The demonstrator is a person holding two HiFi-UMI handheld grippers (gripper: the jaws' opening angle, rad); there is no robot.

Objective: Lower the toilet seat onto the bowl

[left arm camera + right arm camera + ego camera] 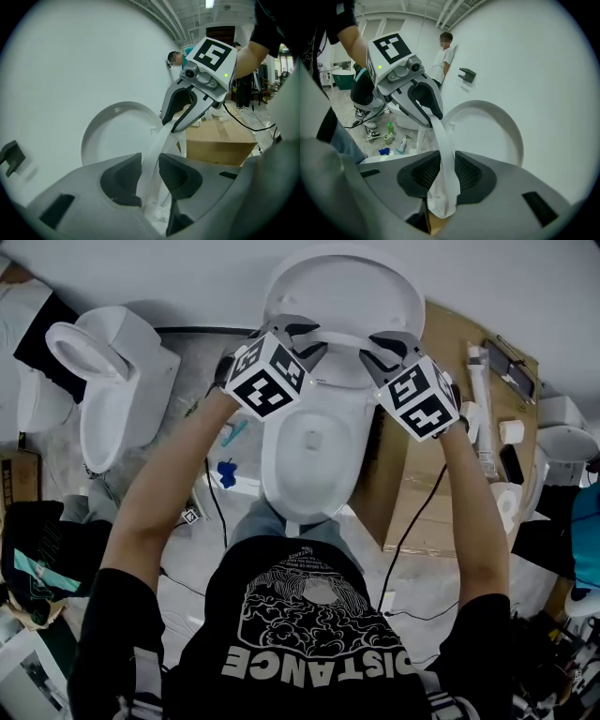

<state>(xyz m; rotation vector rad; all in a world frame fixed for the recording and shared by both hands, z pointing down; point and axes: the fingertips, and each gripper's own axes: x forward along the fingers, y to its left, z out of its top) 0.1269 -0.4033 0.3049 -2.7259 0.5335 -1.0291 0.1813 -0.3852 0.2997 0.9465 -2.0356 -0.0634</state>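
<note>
You hold the seat (343, 337) at the upper middle of the head view. It is raised off the bowl (309, 451), which lies open in the centre of the frame. It stands in front of the lid (347, 282), and the lid leans back against the wall. From the gripper views the seat seems to be a little apart from the lid already, but how far it tilts I cannot say.

The left hand-held gripper (150, 164) pinches the left side of the ring, and its dark pads lie against the thin white edge. The right hand-held gripper (446, 165) pinches the opposite side in the same way, with the ring running straight between its ribbed pads. Both grips sit on the side arcs of the ring, not near the hinge.

I judge the seat to be a stiff, light plastic ring, so it will not bend or sag between your two grips. Its surface looks smooth and glossy, so it can slide out of the pads if you loosen them. It turns on a hinge at the back, so it can only follow an arc, and you should let your hands follow this arc. If it slips it will probably fall and hit the bowl hard. Keep both grips even on the two sides and keep them well forward of the hinge.
</note>
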